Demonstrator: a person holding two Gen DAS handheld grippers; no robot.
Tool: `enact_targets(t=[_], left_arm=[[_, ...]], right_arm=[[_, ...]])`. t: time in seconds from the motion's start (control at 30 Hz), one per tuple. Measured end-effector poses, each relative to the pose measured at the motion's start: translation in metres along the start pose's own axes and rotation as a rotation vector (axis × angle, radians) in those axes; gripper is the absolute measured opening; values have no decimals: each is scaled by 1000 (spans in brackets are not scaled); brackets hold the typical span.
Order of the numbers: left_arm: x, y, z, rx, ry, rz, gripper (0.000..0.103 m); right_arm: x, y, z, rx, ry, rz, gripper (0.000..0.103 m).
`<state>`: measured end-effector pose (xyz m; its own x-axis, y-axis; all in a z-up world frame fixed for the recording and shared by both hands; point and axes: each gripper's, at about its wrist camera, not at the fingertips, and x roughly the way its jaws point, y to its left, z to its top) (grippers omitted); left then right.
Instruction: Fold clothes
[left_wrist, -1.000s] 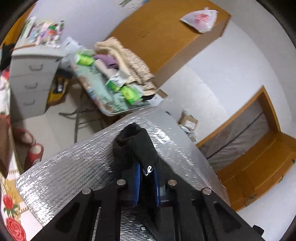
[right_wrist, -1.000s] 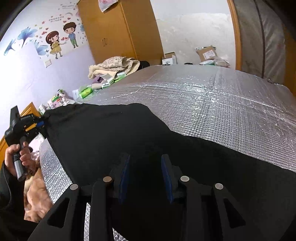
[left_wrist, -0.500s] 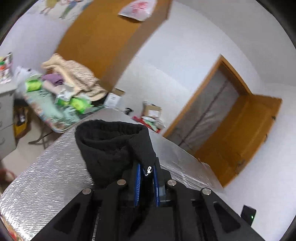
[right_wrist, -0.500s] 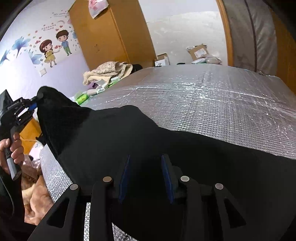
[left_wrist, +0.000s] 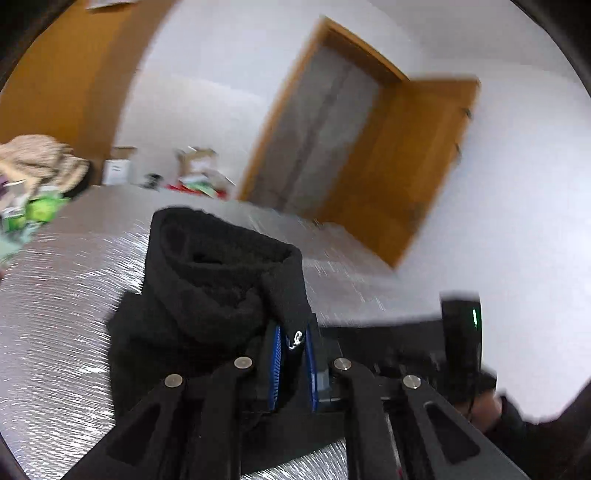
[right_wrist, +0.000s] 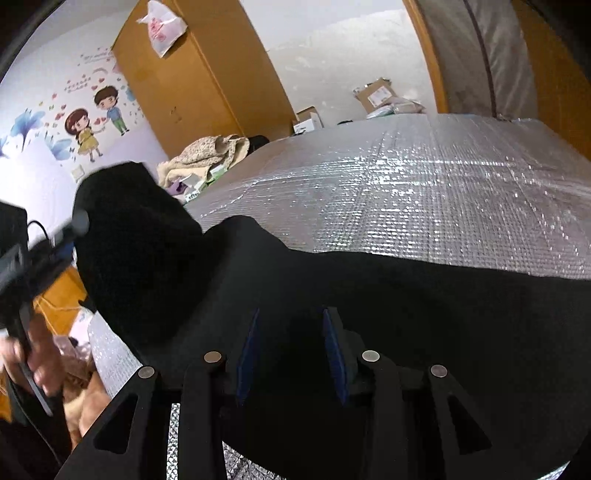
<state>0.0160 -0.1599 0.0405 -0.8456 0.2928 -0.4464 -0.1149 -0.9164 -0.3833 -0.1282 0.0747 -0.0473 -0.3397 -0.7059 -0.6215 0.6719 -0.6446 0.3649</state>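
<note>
The silver quilted tabletop (right_wrist: 424, 192) is covered along its near side by the black garment (right_wrist: 369, 295), most of which lies flat. Compared with a second ago, the garment's left end has been raised off the surface and carried inward, so that it now stands as a bunched peak above the flat part rather than trailing at the tabletop's edge. This is judged to be the opening of a fold, with the lifted end being brought over the body of the cloth. That end, a ribbed cuff or hem, is clenched between the blue pads of the left tongs (left_wrist: 293, 363). The right tongs (right_wrist: 291, 354) are released, and their jaws are opening further; black cloth lies beneath the gap, with no pinch visible.
</note>
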Motion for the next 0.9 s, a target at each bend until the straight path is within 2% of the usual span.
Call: enact_targets(t=[0.17,0.27,0.4,0.47,0.53,0.63,0.67,0.77,0.83,0.9], left_arm=[[40,-27,-30,122,172,-57,12],[58,-32,-43,123,261,-42,13],[52,-36,-47,130,249,-58,18],[38,-38,-46,106,194,-128,18],[21,-37,-42,94,126,-145,19],[-1,-22,-38,38,39,-82,19],[-5,-11,-38,4,24,-33,19],[-11,20,-42,-75,20,148,19],[-13,35,-47,-127,27,216,19],[-10,42,-54,-166,33,249,19]], right_arm=[[0,-5,-1,33,9,26,38],[0,-6,-1,45,9,35,38],[-5,-8,1,56,-9,42,38],[-11,-9,3,61,-30,56,38],[-17,-6,6,53,-59,92,38],[-23,6,12,19,-83,161,39],[-23,11,14,3,-86,184,39],[-11,26,19,-39,-54,252,40],[5,32,22,-45,-6,273,40],[21,34,22,-36,37,276,40]])
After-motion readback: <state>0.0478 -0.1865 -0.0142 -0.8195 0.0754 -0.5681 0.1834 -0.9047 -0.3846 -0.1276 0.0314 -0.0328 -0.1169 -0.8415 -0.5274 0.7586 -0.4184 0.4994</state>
